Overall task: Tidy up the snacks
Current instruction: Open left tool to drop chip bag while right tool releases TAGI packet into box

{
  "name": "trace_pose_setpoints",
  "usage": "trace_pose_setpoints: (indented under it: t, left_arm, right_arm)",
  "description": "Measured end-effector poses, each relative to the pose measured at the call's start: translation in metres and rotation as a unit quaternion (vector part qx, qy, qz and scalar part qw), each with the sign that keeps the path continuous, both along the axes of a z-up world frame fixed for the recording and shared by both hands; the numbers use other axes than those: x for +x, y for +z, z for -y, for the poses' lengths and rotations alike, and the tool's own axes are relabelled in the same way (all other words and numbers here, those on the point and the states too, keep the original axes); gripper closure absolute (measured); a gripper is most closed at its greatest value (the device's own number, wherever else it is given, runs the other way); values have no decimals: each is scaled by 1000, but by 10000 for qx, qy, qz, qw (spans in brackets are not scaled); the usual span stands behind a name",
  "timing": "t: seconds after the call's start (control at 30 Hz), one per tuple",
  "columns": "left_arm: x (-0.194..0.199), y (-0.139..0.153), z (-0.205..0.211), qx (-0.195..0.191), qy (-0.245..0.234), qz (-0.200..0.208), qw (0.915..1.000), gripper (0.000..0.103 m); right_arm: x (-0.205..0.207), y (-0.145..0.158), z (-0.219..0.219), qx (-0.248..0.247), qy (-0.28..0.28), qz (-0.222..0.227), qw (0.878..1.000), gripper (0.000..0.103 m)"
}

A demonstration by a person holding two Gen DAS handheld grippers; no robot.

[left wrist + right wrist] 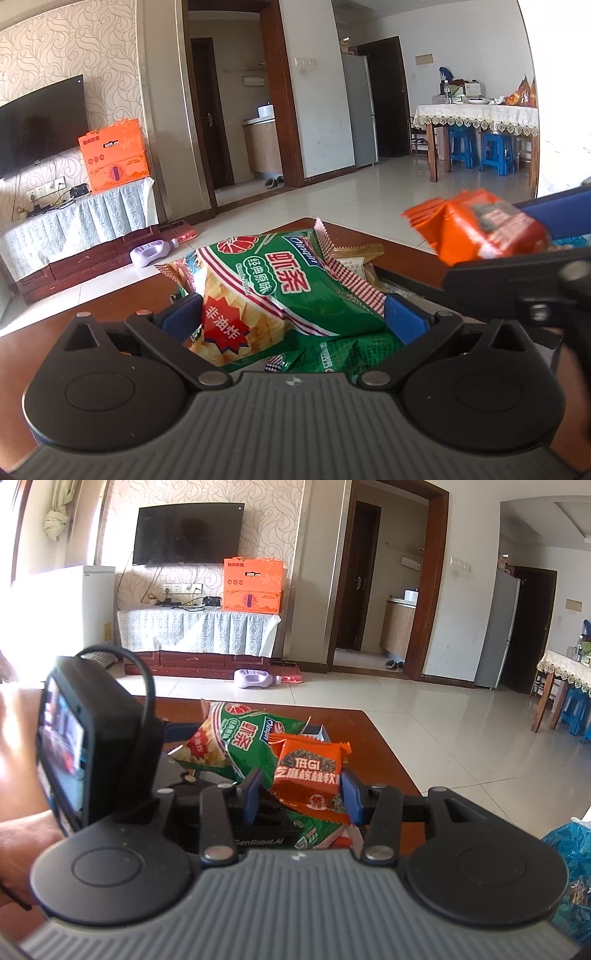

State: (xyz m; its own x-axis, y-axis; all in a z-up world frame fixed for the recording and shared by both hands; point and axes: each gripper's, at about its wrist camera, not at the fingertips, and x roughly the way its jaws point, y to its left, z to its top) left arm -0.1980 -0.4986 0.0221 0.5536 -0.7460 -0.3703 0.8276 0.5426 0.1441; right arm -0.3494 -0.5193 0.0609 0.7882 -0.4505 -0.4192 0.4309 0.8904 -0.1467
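Observation:
My left gripper [291, 317] is shut on a green shrimp-chip bag [273, 288] and holds it above the brown table [55, 343]. The same bag shows in the right wrist view [236, 746], left of centre. My right gripper [301, 790] is shut on a small orange snack packet [308, 775]. That packet [480, 229] and the right gripper [546, 236] enter the left wrist view from the right, just above and right of the green bag. A second green packet [332, 354] lies under the held bag. A beige packet [358, 260] lies behind it, in a dark box [402, 288].
The table's far edge [369, 720] drops to a tiled floor with a purple bottle [255, 677]. A blue plastic bag [569, 849] lies at the right. A TV stand with an orange box [253, 585] stands far behind. A dining table with blue stools [476, 114] is far right.

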Motion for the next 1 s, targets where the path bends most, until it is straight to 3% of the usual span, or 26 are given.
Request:
trace_pose_setpoints:
  t: [0.53,1.0]
  left_arm:
    - [-66,1,-69,424,-472,640,9959,0]
    - [-89,-24,-83,682,-516,381,9956,0]
  right_arm:
    - [17,-17,11,421,-55,-169,9990,55]
    - [28,-39,21,588,-274,-502,9966,49]
